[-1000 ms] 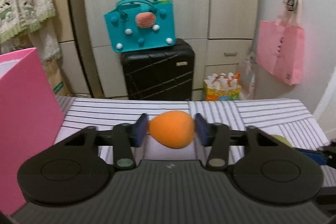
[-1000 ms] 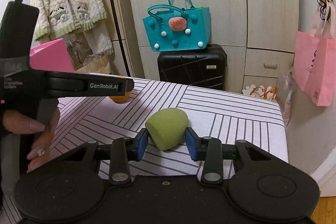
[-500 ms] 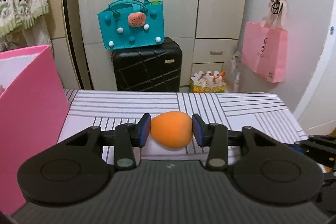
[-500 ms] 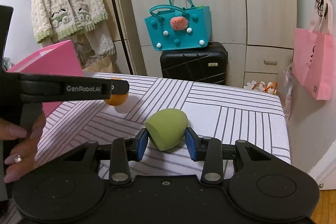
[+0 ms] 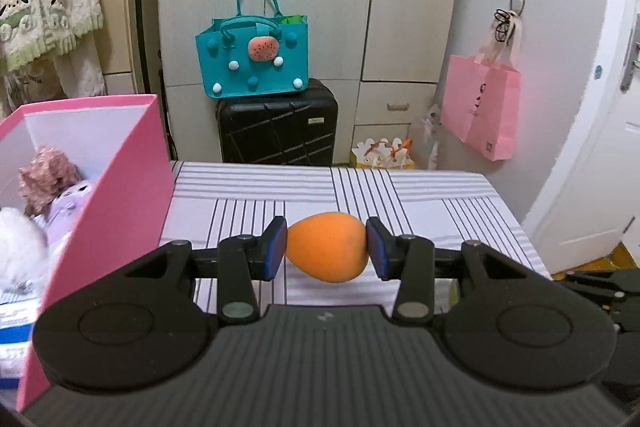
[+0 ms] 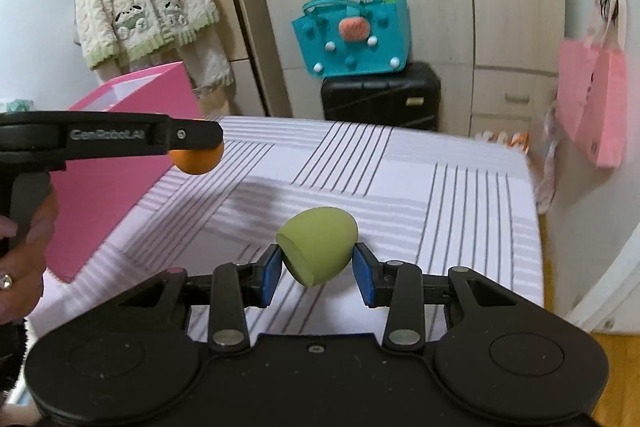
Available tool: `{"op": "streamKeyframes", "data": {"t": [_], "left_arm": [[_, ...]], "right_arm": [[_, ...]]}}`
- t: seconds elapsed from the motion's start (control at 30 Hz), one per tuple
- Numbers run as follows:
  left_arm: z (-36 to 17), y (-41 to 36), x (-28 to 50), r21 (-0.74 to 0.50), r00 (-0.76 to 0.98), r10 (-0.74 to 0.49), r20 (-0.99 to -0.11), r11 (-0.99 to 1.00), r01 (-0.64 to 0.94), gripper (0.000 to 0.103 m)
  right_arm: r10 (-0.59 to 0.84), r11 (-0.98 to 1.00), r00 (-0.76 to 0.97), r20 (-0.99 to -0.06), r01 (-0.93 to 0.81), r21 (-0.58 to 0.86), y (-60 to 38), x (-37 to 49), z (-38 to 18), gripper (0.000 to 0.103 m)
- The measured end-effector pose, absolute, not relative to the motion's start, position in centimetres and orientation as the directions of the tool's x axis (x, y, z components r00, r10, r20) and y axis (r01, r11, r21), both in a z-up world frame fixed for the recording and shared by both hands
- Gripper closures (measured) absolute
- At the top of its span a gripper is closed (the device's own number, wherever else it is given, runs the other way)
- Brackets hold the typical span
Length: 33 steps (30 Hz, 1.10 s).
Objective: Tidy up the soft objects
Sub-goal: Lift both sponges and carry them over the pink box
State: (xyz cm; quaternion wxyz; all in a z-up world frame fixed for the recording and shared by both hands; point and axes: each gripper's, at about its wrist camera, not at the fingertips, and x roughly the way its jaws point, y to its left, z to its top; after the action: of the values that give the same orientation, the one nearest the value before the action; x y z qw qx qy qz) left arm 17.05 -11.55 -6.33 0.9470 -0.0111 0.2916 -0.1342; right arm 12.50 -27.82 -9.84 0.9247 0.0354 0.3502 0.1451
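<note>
Gripping smooth egg-shaped orange sponge [image 5: 327,247], green sponge [image 6: 317,246]

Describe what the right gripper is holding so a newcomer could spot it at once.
Start at the striped tablecloth beside the tall pink box. Above its near edge, the right gripper pinches a matte olive-green, egg-shaped foam sponge. It has one flat-cut face, unlike the rounded orange sponge.

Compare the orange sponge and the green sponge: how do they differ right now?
The orange sponge is a whole egg shape; the green sponge shows a flat cut face. The left tool holds the orange one near the pink box; the right tool holds the green one farther away. Both are clamped and lifted.
</note>
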Motion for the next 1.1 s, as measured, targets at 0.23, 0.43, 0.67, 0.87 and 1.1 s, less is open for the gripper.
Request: {"op": "streamKeyframes", "data": {"t": [0.23,0.43,0.67,0.87,1.1], "left_arm": [[-4.8,-9.0,13.7,-0.137,0.775,-0.311,-0.549,0.949,0.284,0.06],[-3.0,-5.9,11.0,-0.173,0.747,-0.377,-0.547,0.924,0.34,0.06],[1.1,-1.9,6.4,-0.133,0.798,-0.408,-0.443,0.911,0.391,0.06],[2.2,2.0,5.1,-0.166,0.767,-0.475,-0.432,0.878,0.45,0.06],[2.1,6.5,4.9,-0.174,0.77,-0.471,-0.43,0.88,0.442,0.06]], "right_arm": [[0.329,0.944,0.684,-0.651,-0.251,0.214,-26.7,9.0,-8.4,0.059],[0.386,0.922,0.665,-0.639,-0.294,0.251,-25.2,5.8,-6.0,0.059],[0.454,0.887,0.637,-0.623,-0.388,0.25,-22.2,3.8,-2.7,0.059],[0.504,0.851,0.612,-0.61,-0.474,0.227,-18.9,3.6,-0.1,0.058],[0.531,0.813,0.605,-0.593,-0.561,0.154,-14.5,4.4,2.3,0.058]]}}
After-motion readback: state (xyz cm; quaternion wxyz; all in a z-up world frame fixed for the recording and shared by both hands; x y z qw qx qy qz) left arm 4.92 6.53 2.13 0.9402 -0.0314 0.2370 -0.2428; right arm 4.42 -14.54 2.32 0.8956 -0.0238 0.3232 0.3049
